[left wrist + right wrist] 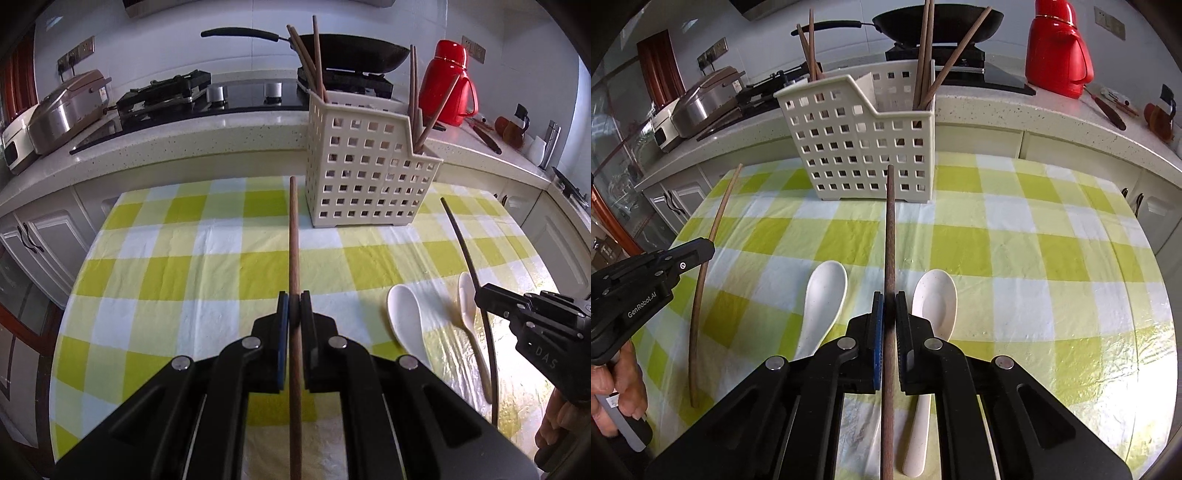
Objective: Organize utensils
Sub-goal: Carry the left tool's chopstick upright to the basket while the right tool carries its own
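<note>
Left hand-held gripper clamped tight on a long brown wooden chopstick, stick running straight out ahead between the pads, tip aimed just left of the cream perforated plastic utensil caddy. Right hand-held gripper likewise pinched on a second, darker brown wooden chopstick, tip aimed at the caddy's front wall. Both sticks look lifted off the yellow-green checked desk.

Step in hand, by my read: carry and drop into the caddy. Do it well: raise higher first, tip each stick toward vertical, come in over the rim, not at the wall. Aim for the compartments already holding chopsticks; release only once the lower end is inside.

Two white ceramic spoons lie just under and beside the right one; not yet sorted.
</note>
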The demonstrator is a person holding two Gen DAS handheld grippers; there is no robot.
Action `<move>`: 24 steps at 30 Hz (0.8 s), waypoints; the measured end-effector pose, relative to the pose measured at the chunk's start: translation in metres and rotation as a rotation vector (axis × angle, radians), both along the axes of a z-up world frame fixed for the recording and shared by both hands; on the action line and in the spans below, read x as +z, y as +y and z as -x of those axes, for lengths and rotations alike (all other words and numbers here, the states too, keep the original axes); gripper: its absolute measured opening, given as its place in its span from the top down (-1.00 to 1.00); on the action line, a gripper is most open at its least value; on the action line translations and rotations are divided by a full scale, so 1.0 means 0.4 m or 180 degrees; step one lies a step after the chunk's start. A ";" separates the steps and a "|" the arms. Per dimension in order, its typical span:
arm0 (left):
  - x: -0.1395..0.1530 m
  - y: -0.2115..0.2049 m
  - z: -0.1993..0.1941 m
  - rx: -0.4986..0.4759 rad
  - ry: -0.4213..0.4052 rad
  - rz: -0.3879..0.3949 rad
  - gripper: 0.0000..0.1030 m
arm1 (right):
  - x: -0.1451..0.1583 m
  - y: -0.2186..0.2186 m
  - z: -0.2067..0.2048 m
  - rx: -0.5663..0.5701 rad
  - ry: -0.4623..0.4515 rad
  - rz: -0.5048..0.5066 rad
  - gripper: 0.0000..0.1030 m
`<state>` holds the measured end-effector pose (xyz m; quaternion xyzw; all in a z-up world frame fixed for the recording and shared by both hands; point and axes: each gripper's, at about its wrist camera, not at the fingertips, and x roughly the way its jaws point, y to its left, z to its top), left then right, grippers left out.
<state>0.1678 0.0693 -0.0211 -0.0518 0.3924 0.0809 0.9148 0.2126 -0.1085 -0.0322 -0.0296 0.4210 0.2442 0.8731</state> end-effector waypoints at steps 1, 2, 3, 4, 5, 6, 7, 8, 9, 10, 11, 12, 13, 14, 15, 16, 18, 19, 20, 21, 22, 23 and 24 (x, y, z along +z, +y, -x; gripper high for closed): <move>0.012 -0.003 0.004 -0.0005 -0.0042 -0.0013 0.88 | 0.014 -0.006 0.005 0.0000 -0.0037 -0.0028 0.86; 0.027 -0.007 0.010 -0.0014 -0.0102 -0.0025 0.88 | 0.026 -0.010 0.007 0.0004 -0.0067 -0.0050 0.86; 0.039 -0.009 0.015 -0.0020 -0.0144 -0.0030 0.88 | 0.039 -0.015 0.011 0.0010 -0.0098 -0.0076 0.86; 0.052 -0.012 0.021 -0.0023 -0.0187 -0.0037 0.88 | 0.052 -0.019 0.016 0.0013 -0.0131 -0.0102 0.86; 0.067 -0.015 0.028 -0.0022 -0.0237 -0.0048 0.88 | 0.063 -0.023 0.021 0.0014 -0.0161 -0.0126 0.86; 0.078 -0.016 0.033 -0.0020 -0.0274 -0.0055 0.88 | 0.075 -0.026 0.026 0.0015 -0.0189 -0.0148 0.86; 0.087 -0.015 0.038 -0.0022 -0.0311 -0.0061 0.88 | 0.085 -0.030 0.031 0.0016 -0.0216 -0.0168 0.86; 0.099 -0.017 0.044 -0.0021 -0.0355 -0.0070 0.88 | 0.095 -0.034 0.036 0.0019 -0.0243 -0.0188 0.86; 0.106 -0.018 0.048 -0.0016 -0.0384 -0.0077 0.88 | 0.104 -0.037 0.041 0.0024 -0.0268 -0.0207 0.86; 0.113 -0.017 0.053 -0.0012 -0.0420 -0.0081 0.88 | 0.113 -0.040 0.046 0.0029 -0.0298 -0.0221 0.86; 0.122 -0.019 0.059 -0.0015 -0.0462 -0.0085 0.88 | 0.123 -0.042 0.051 0.0030 -0.0335 -0.0228 0.86; 0.128 -0.019 0.064 -0.0021 -0.0491 -0.0093 0.88 | 0.129 -0.045 0.054 0.0027 -0.0363 -0.0230 0.86; 0.134 -0.021 0.068 -0.0023 -0.0511 -0.0107 0.88 | 0.137 -0.048 0.057 0.0027 -0.0389 -0.0236 0.86; 0.141 -0.022 0.073 -0.0023 -0.0535 -0.0117 0.88 | 0.143 -0.049 0.059 0.0031 -0.0406 -0.0243 0.86; 0.147 -0.022 0.078 -0.0031 -0.0559 -0.0116 0.88 | 0.149 -0.052 0.061 0.0030 -0.0425 -0.0248 0.86; 0.153 -0.023 0.081 -0.0035 -0.0585 -0.0123 0.88 | 0.154 -0.054 0.062 0.0029 -0.0439 -0.0253 0.86; 0.160 -0.022 0.084 -0.0032 -0.0604 -0.0127 0.88 | 0.161 -0.057 0.065 0.0038 -0.0457 -0.0264 0.86; 0.164 -0.023 0.088 -0.0039 -0.0615 -0.0121 0.88 | 0.164 -0.056 0.068 0.0044 -0.0470 -0.0269 0.86; 0.168 -0.025 0.090 -0.0042 -0.0626 -0.0122 0.88 | 0.170 -0.057 0.072 0.0048 -0.0487 -0.0274 0.86; 0.171 -0.027 0.092 -0.0043 -0.0634 -0.0124 0.88 | 0.175 -0.058 0.074 0.0051 -0.0502 -0.0281 0.86; 0.173 -0.027 0.094 -0.0043 -0.0638 -0.0123 0.88 | 0.180 -0.059 0.077 0.0053 -0.0521 -0.0289 0.86; 0.175 -0.027 0.095 -0.0046 -0.0646 -0.0122 0.88 | 0.185 -0.060 0.078 0.0056 -0.0547 -0.0288 0.86; 0.174 -0.026 0.094 -0.0048 -0.0649 -0.0116 0.88 | 0.188 -0.060 0.079 0.0056 -0.0562 -0.0283 0.86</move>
